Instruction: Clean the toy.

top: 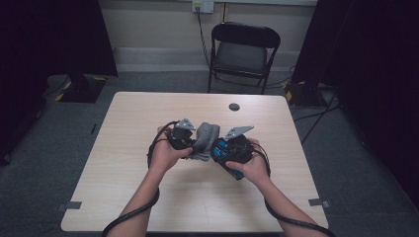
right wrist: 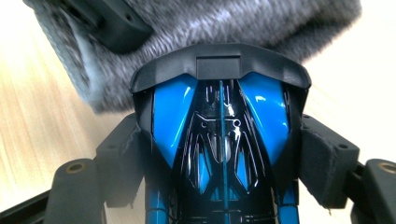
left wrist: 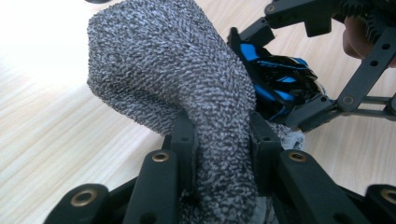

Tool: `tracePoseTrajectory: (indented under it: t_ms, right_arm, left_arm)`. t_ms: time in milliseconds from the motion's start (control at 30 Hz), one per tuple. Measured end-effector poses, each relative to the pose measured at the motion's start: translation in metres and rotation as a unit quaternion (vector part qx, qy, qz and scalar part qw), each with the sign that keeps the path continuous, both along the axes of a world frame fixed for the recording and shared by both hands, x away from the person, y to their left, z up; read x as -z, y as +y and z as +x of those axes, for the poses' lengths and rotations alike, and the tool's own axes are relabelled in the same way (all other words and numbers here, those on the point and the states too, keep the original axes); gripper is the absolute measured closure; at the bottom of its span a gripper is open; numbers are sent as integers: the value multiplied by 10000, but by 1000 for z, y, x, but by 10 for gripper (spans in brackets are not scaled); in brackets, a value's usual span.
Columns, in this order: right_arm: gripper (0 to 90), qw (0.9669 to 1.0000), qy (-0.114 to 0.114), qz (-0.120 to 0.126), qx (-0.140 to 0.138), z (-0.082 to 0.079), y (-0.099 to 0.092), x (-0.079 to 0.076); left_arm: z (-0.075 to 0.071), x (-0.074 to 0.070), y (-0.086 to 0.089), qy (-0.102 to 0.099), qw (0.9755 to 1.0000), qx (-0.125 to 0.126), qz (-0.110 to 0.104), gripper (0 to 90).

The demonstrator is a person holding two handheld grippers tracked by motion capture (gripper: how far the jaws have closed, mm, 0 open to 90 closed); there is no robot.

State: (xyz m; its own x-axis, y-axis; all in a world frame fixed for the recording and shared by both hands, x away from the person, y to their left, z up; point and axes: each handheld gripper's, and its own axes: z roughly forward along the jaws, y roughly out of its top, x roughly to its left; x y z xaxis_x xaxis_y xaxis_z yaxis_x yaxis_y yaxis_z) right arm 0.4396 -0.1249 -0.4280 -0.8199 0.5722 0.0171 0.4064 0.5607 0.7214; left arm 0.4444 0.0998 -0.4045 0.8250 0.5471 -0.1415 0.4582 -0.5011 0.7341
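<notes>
A grey knitted sock is held above the middle of the table, and my left gripper is shut on it. In the left gripper view the two pads pinch a fold of the sock at my left gripper. My right gripper is shut on a glossy blue-and-black toy car, its pads against both sides. The car sits right beside the sock, nose touching the fabric. Whether the car's tip is inside the sock is hidden.
The light wooden table has a small dark round spot near its far edge. A black folding chair stands behind the table. Cables trail from both grippers over the near edge.
</notes>
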Motion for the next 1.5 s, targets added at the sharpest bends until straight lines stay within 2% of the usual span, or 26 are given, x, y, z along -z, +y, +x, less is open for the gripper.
tracePoseTrajectory:
  t_ms: [333, 533, 700, 1200, 1333, 1500]
  right_arm:
    - [255, 10000, -18, -78, 3, 1, -1, 0]
    - [255, 9999, -21, -106, 81, 7, -5, 0]
    - [255, 9998, -6, -64, 211, 14, -9, -2]
    - [255, 9986, 6, -101, 528, 27, -15, -4]
    - [255, 9981, 35, -108, 606, 31, -16, -5]
    - [255, 9969, 47, 19, 791, 37, -24, -9]
  left_arm:
    - [-4, 4, 0, 39, 9996, 238, 114, 695]
    - [-10, 9, 0, 79, 9985, 464, 277, 696]
    - [-14, 11, -2, 41, 9979, 568, 319, 696]
    - [-26, 19, -8, -23, 9971, 719, 253, 695]
    - [-29, 20, -8, 26, 9959, 870, 244, 696]
    - [-33, 19, -5, 3, 9954, 925, 267, 695]
